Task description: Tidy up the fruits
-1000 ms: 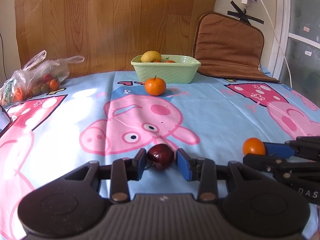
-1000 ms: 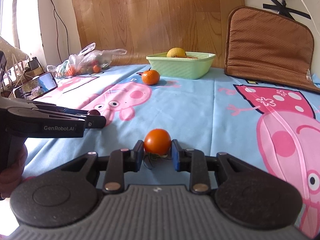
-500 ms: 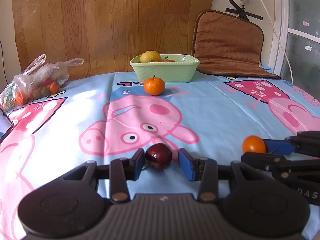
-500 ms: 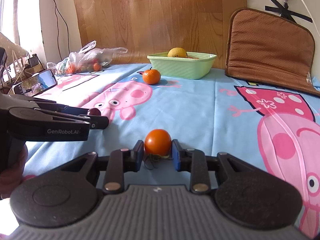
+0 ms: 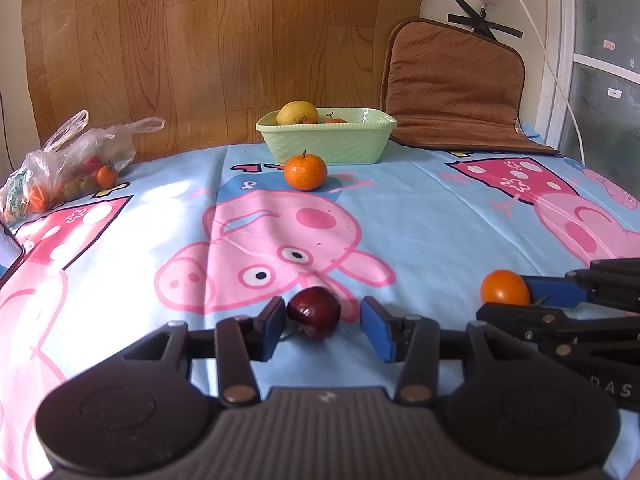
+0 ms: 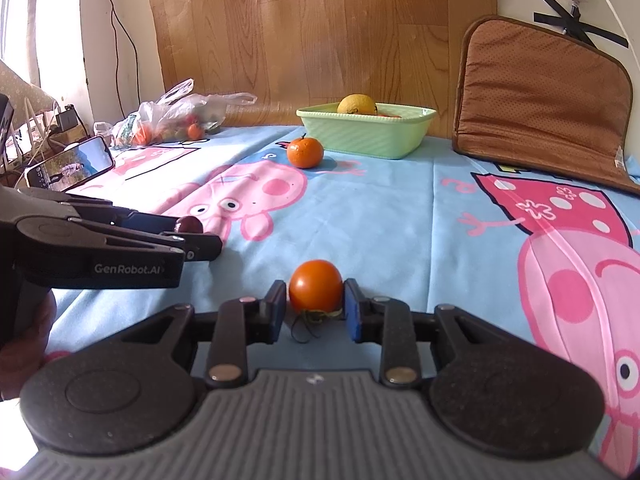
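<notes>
The left claw (image 5: 323, 322) stands open around a dark red plum (image 5: 314, 311), whose left side meets one pad while a gap remains on the right. The right claw (image 6: 316, 305) is clamped on an orange tomato (image 6: 316, 291). The left claw's side reads "GenRobot.AI"; the right claw's shows "DAS". Far ahead of both claws, a tangerine (image 5: 305, 171) sits just before a green basket (image 5: 326, 142) holding a lemon (image 5: 298, 112).

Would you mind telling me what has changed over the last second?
The left claw has opened a little wider around the dark red fruit, which lies unheld on the tablecloth. The right claw stays shut on the orange tomato; the green basket and mandarin are unmoved.
</notes>
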Demonstrator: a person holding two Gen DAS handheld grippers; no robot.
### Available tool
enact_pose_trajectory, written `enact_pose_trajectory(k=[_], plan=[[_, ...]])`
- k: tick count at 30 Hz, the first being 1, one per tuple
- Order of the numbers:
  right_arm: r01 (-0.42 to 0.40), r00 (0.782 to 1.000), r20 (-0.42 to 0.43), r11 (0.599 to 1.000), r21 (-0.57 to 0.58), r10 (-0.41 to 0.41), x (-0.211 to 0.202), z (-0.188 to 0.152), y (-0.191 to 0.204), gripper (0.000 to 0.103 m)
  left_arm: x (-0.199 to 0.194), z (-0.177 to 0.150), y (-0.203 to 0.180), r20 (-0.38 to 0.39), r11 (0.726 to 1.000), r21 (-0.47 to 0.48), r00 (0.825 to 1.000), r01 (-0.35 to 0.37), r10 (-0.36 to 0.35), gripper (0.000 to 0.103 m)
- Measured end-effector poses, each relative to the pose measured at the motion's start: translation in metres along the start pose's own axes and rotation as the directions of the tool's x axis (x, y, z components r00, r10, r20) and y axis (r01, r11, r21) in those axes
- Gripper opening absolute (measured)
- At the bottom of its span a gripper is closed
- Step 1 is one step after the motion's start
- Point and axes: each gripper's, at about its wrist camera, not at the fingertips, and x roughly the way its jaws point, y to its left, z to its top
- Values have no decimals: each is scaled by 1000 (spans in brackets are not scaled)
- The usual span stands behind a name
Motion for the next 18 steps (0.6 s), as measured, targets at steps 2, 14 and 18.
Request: enact_pose_trajectory(k=[2, 14, 18], plan=[[0, 1000, 0, 1000, -1, 0, 0, 0, 0, 34, 0, 0, -1, -1, 1000, 3, 1000, 0, 0, 45], [0, 1000, 2, 1000, -1, 0, 0, 0, 1, 35, 7, 6, -3, -11, 1000, 24, 1000, 7, -7, 50], [-2, 1000, 4, 1000, 1, 2, 0, 0, 1, 35, 7, 5, -3, -8, 1000, 24, 1000, 13, -12, 47]])
